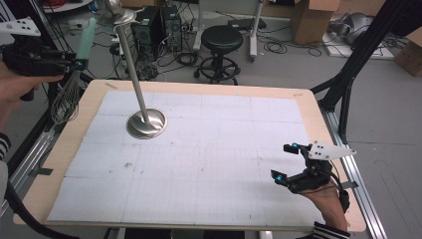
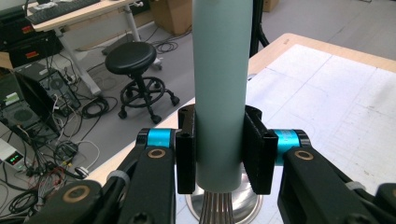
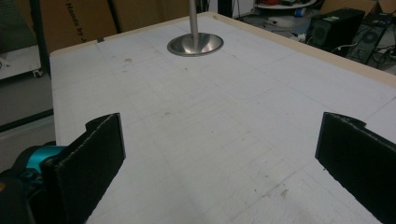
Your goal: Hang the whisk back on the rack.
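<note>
The left gripper (image 2: 218,156) is pinching a light, springy-wired whisk (image 1: 69,92) by its stiff, smooth handle (image 2: 219,84), holding it up beside the table (image 1: 318,119), while the right gripper (image 1: 287,163) is sitting spread wide.

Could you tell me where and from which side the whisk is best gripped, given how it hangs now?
Grip the whisk on its straight pale green handle, jaws closing from two opposite sides, as the left gripper does. The handle is smooth, round and even in width; the wire loops below would probably flex and slip.
</note>
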